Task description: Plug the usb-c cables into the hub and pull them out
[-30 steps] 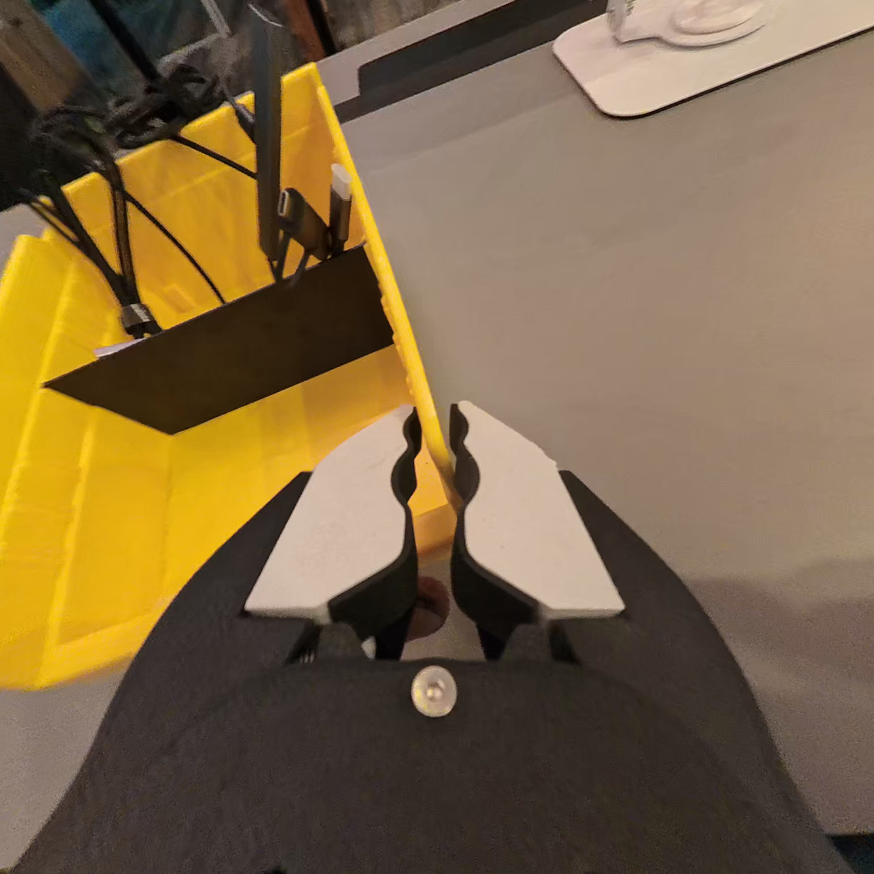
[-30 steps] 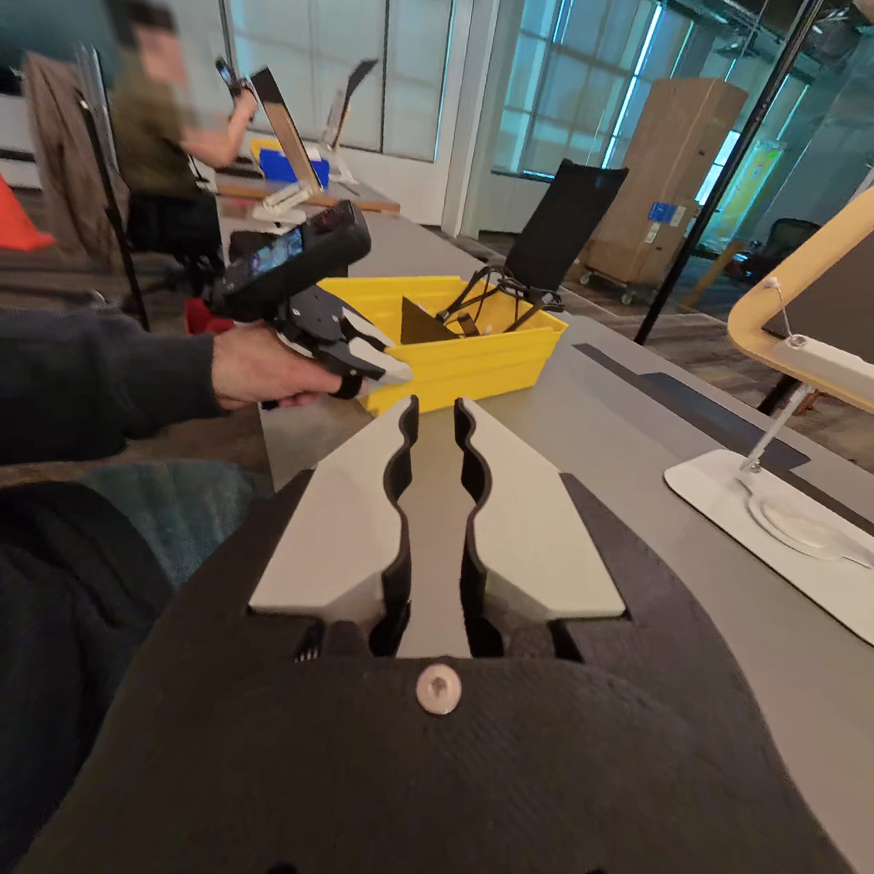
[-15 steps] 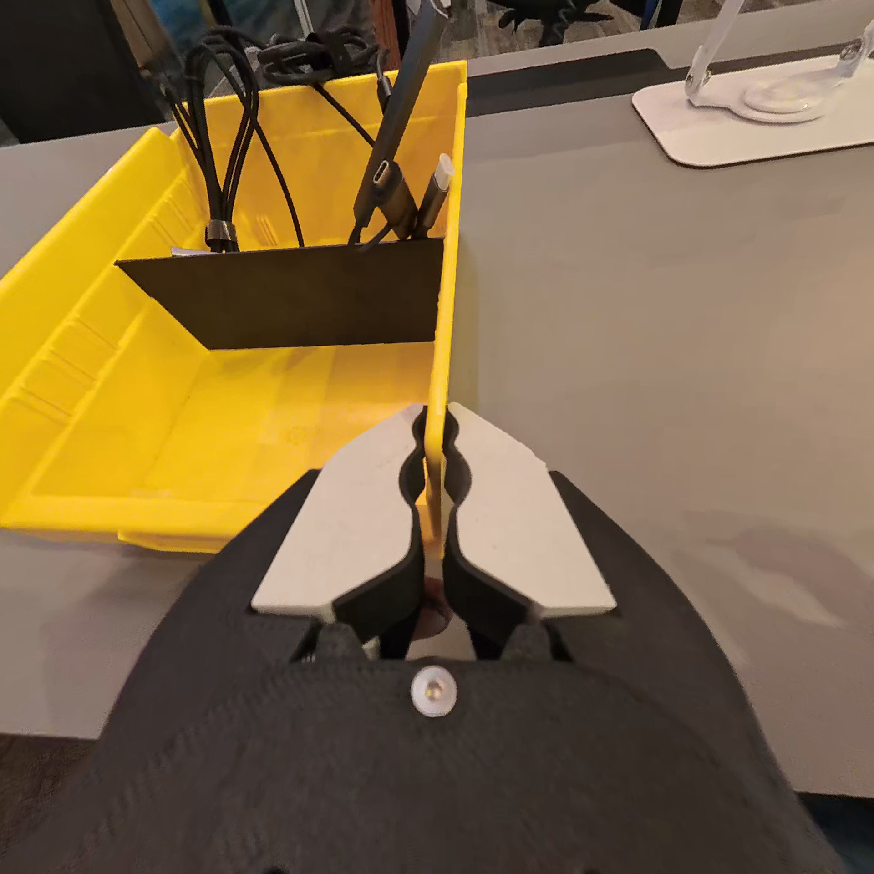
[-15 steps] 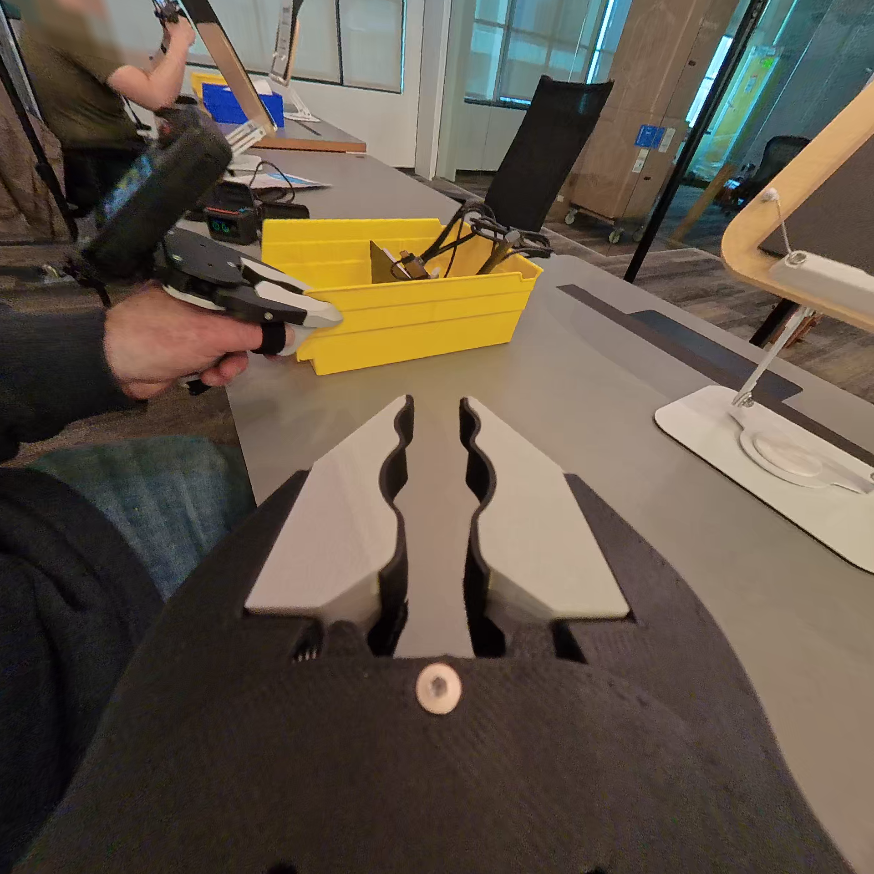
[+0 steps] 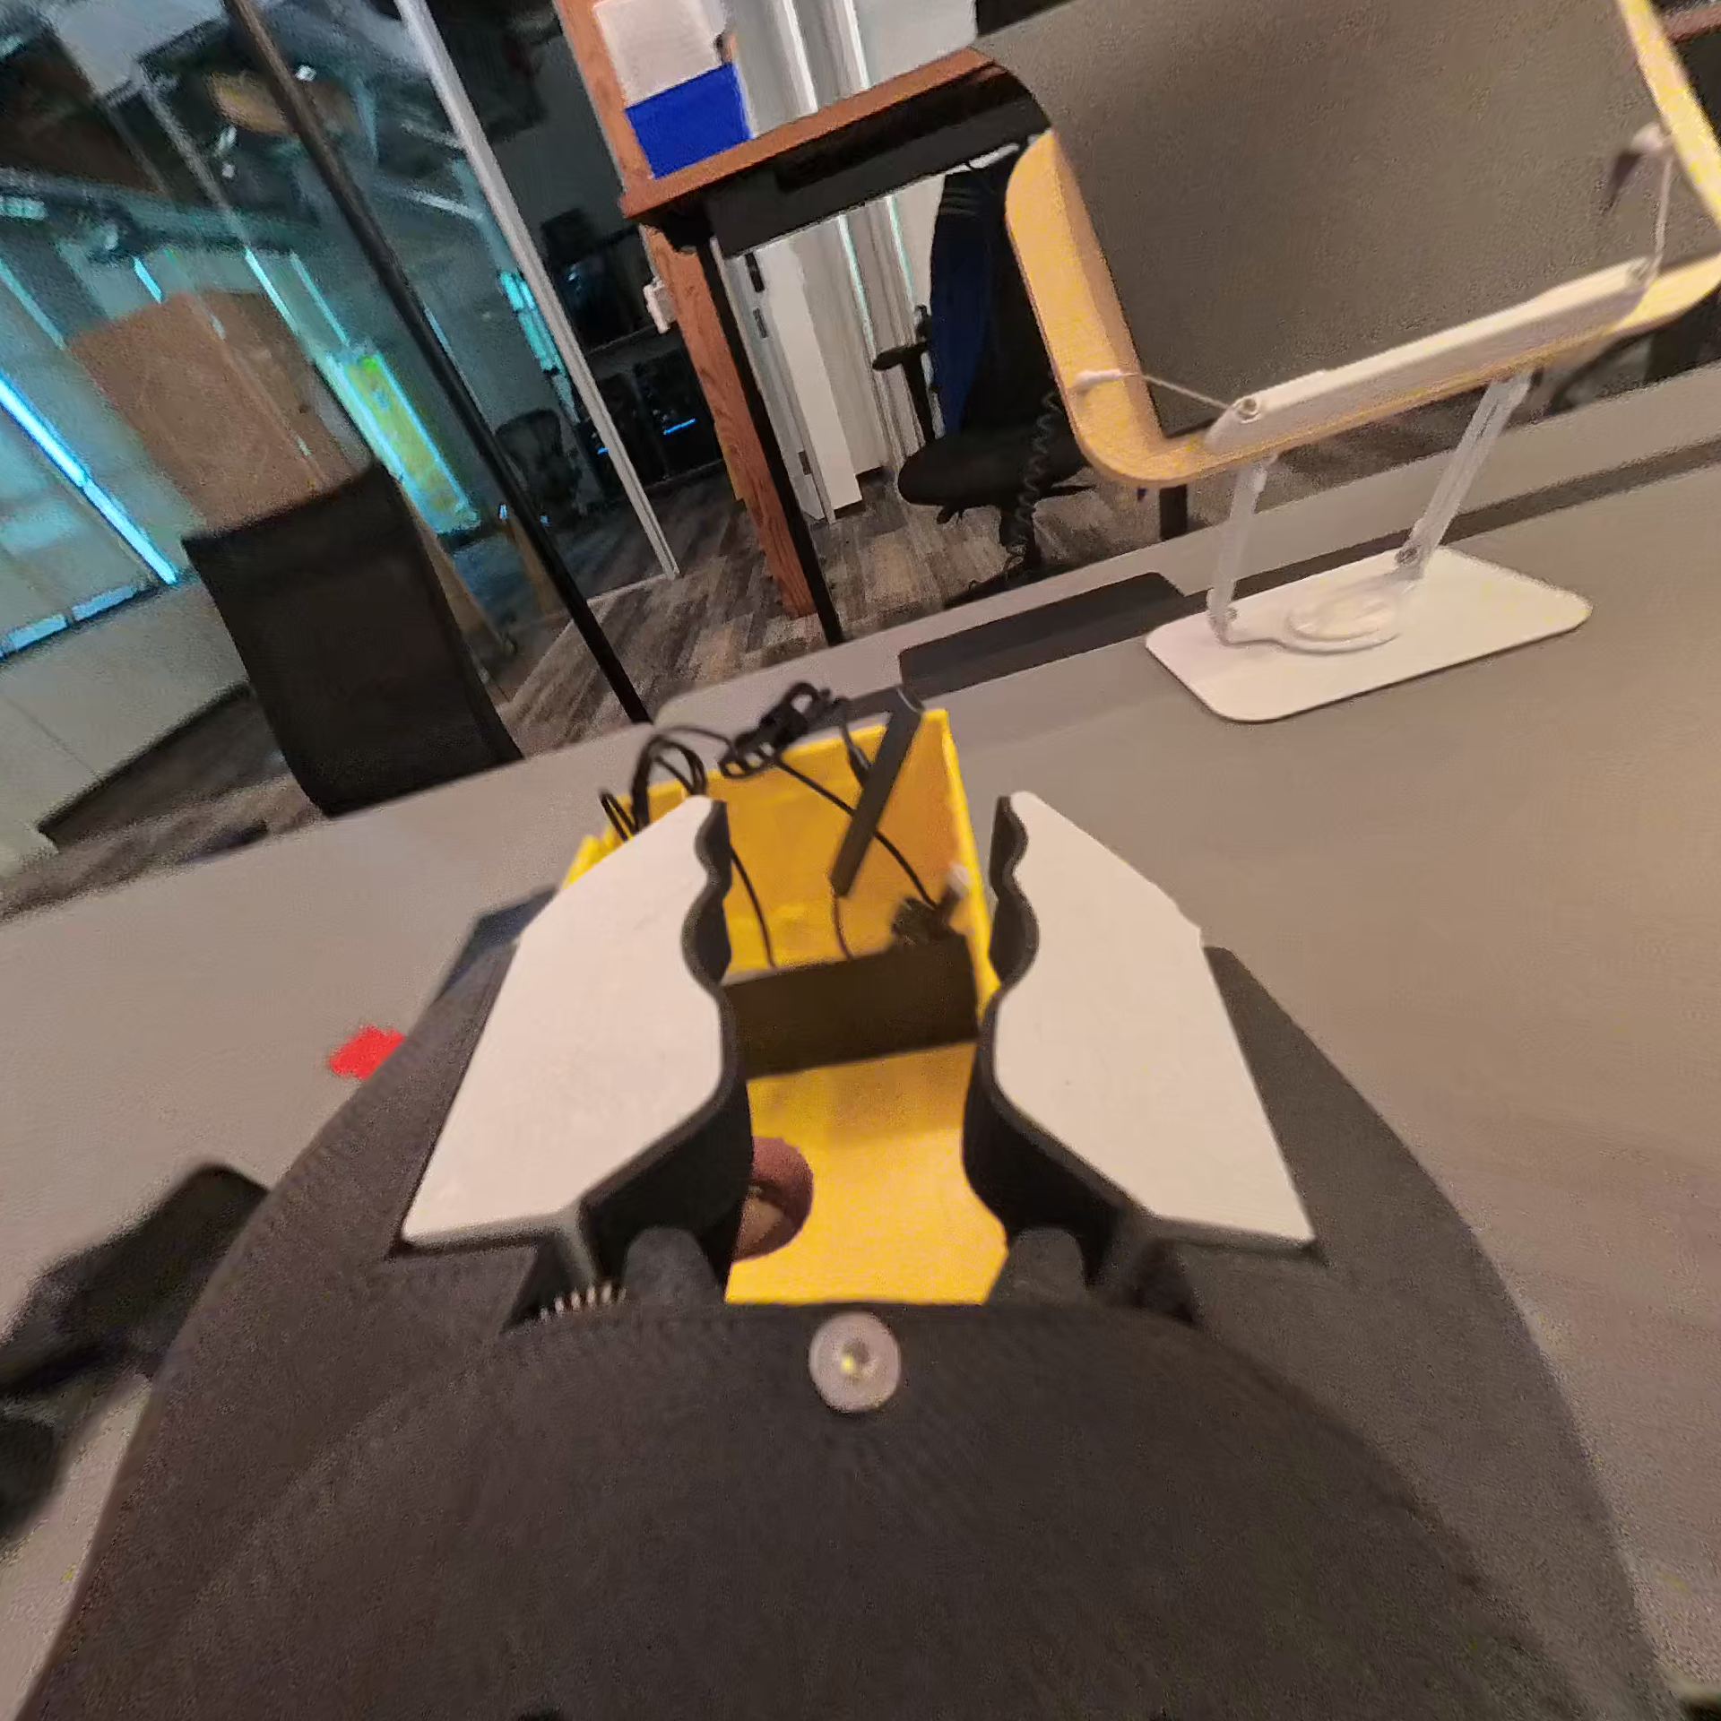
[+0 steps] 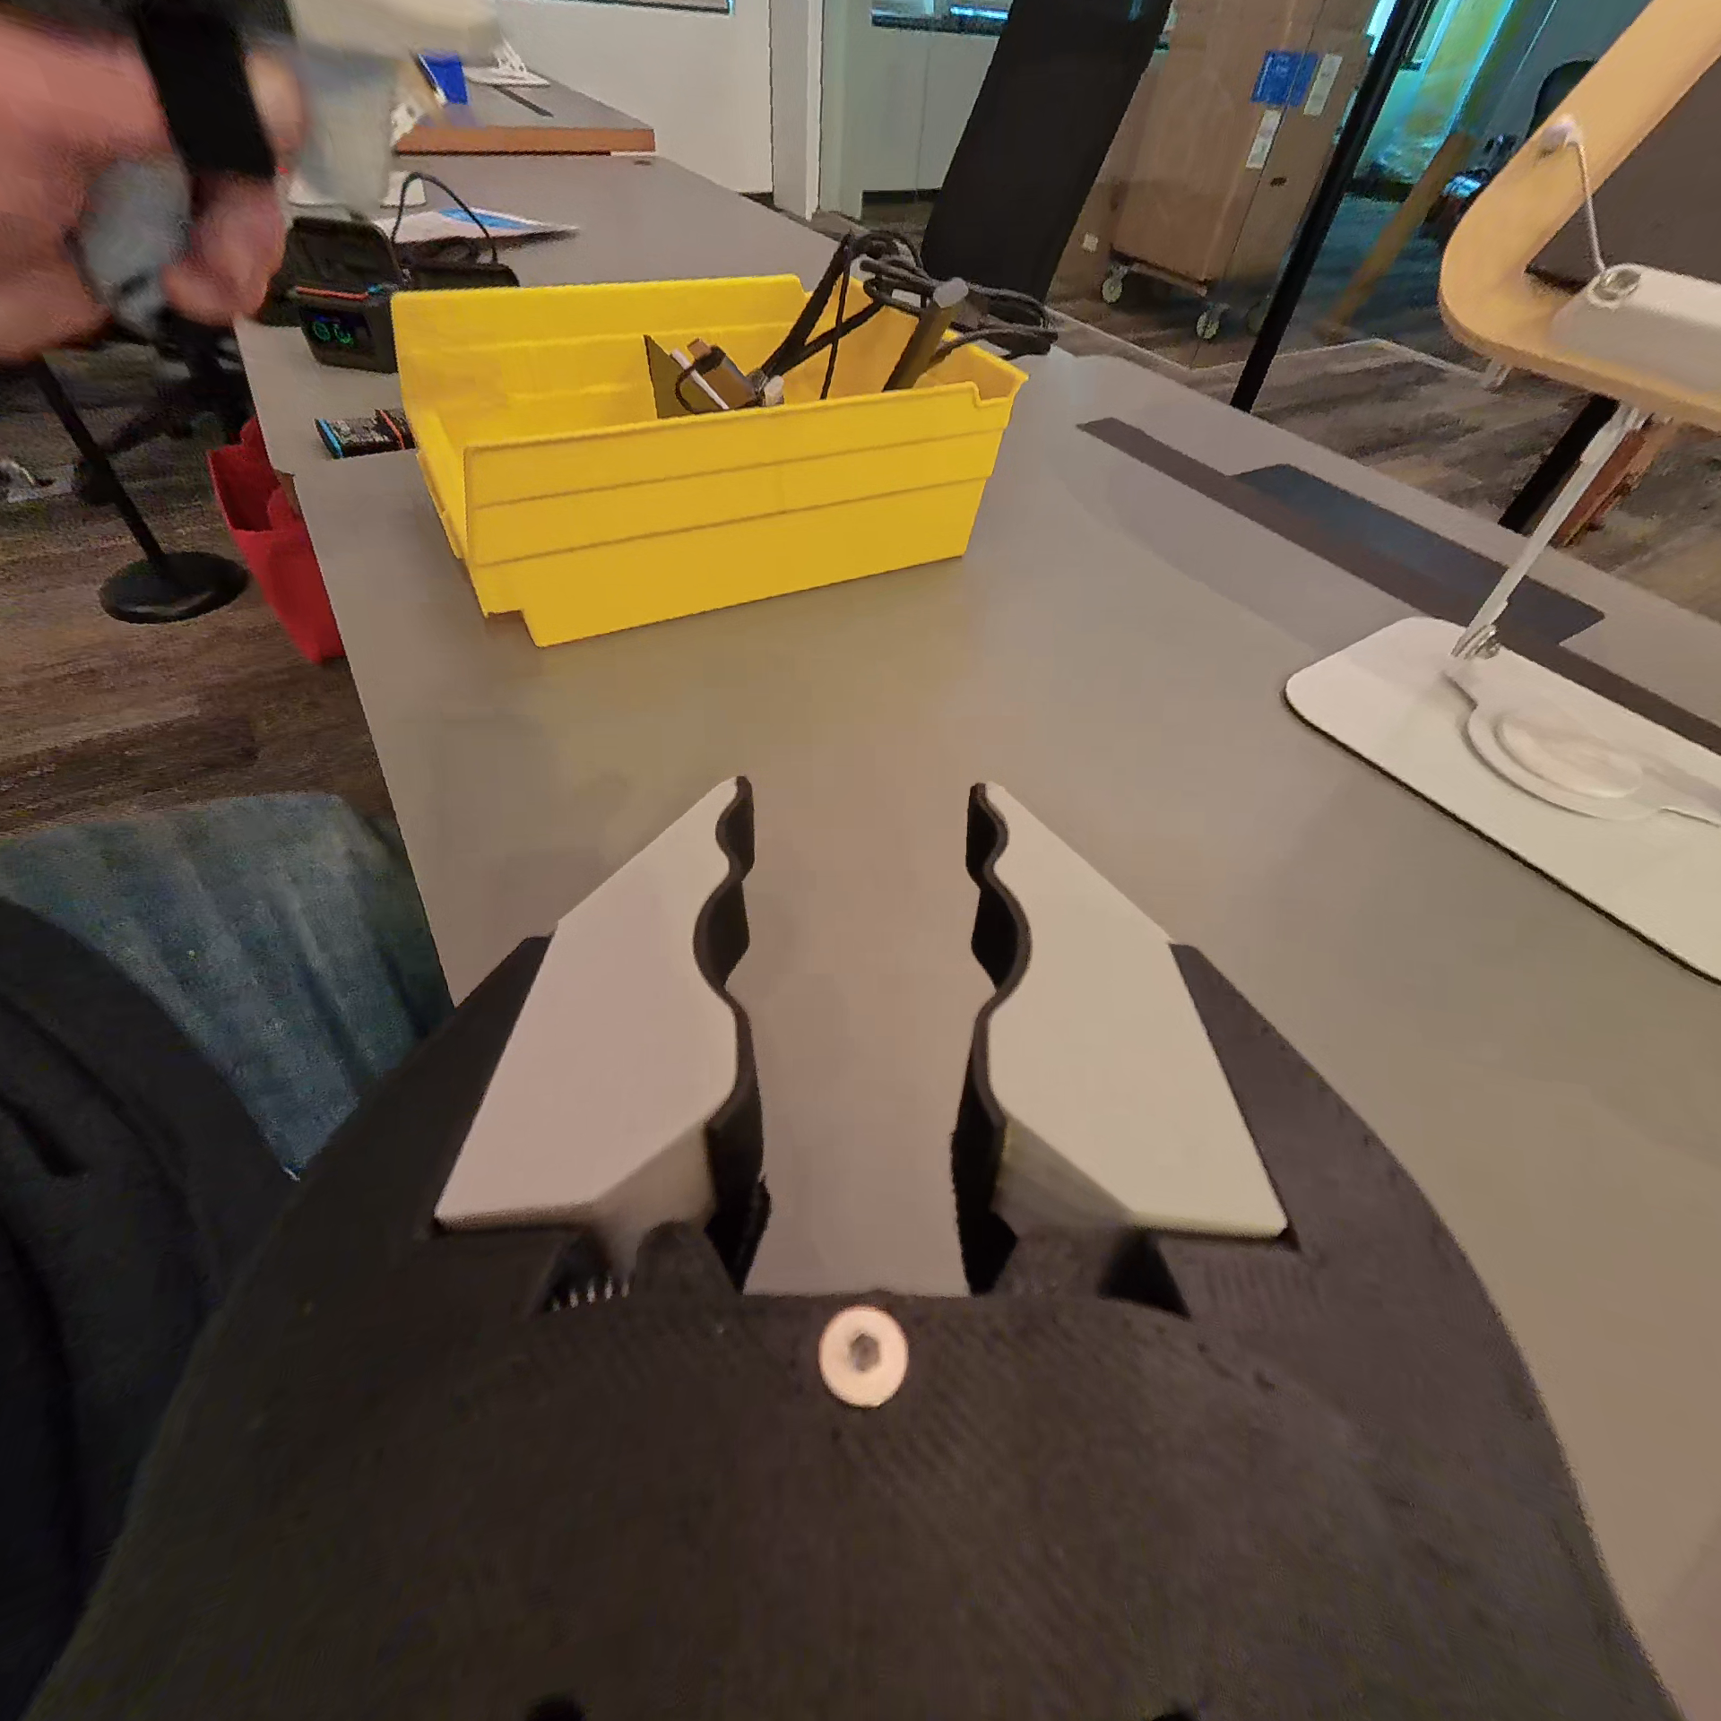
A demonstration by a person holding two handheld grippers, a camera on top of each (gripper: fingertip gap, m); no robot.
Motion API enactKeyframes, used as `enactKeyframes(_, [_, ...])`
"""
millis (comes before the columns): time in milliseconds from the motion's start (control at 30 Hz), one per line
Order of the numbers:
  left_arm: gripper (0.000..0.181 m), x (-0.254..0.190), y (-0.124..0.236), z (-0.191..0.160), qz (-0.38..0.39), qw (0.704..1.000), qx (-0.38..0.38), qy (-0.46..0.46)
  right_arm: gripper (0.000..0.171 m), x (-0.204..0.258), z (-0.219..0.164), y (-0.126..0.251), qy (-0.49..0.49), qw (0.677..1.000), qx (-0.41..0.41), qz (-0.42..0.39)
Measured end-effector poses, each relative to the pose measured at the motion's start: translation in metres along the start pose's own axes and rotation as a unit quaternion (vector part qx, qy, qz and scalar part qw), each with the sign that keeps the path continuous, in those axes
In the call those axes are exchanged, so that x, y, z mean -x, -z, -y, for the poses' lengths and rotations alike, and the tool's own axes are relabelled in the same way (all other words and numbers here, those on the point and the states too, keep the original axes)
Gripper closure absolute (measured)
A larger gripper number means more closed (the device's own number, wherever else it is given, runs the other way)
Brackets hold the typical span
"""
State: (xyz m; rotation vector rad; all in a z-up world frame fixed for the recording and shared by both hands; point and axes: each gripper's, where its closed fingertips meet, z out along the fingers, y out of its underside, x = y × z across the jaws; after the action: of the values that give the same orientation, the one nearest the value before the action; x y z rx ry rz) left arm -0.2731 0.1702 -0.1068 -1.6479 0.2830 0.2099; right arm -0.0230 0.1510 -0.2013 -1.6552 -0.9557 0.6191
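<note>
A yellow bin (image 5: pixel 801 838) stands on the grey table (image 5: pixel 1304 931). A black divider (image 5: pixel 852 1010) crosses it. Behind the divider lie black cables (image 5: pixel 782 726) and a slim dark hub (image 5: pixel 871 801) leaning on the far wall. My left gripper (image 5: pixel 857 810) is open and empty, raised over the bin's near end. In the right wrist view the bin (image 6: pixel 726 521), the cables (image 6: pixel 894 279) and the hub (image 6: pixel 922 335) sit ahead. My right gripper (image 6: pixel 859 792) is open and empty over bare table. The left gripper (image 6: pixel 372 93) is a blur at the top left.
A white stand base (image 6: pixel 1527 773) with a wooden frame sits at the right, also in the left wrist view (image 5: pixel 1369 633). A black device (image 6: pixel 340 326) lies behind the bin. A red bag (image 6: pixel 279 549) hangs at the table's left edge. The tips of one gripper are about 25 centimeters away from the tips of the other. To reach the white stand base (image 6: pixel 1527 773) in a straight line is about 35 centimeters for my right fingers, about 50 centimeters for my left. My left wrist view (image 5: pixel 1360 636) looks at it from another angle.
My left gripper was shut on the bin's right wall and dragged the bin; it has let go, opened wide and lifted away. My right gripper has opened wider.
</note>
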Motion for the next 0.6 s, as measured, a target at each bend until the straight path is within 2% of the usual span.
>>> enactKeyframes(67, [0.129,0.011,-0.029,0.012,-0.029,0.998,0.017,-0.061,0.128,-0.002,-0.004,0.000,0.003,1.000,0.007,-0.003])
enactKeyframes(133, [0.127,0.017,-0.065,0.009,-0.068,0.989,0.053,-0.121,0.128,-0.004,-0.006,-0.001,0.005,1.000,0.010,-0.006])
enactKeyframes(233, [0.123,0.032,-0.121,-0.013,-0.081,0.964,0.102,-0.230,0.129,-0.006,-0.010,-0.002,0.008,1.000,0.018,-0.009])
enactKeyframes(367, [0.115,0.047,-0.182,-0.071,-0.091,0.914,0.197,-0.343,0.129,-0.009,-0.020,-0.004,0.012,0.999,0.033,-0.011])
enactKeyframes(500, [0.126,0.058,-0.215,-0.101,-0.069,0.873,0.223,-0.428,0.129,-0.012,-0.027,-0.006,0.005,0.999,0.042,-0.013])
enactKeyframes(600, [0.141,0.059,-0.231,-0.106,-0.051,0.861,0.214,-0.458,0.129,-0.014,-0.033,-0.008,0.001,0.999,0.048,-0.011])
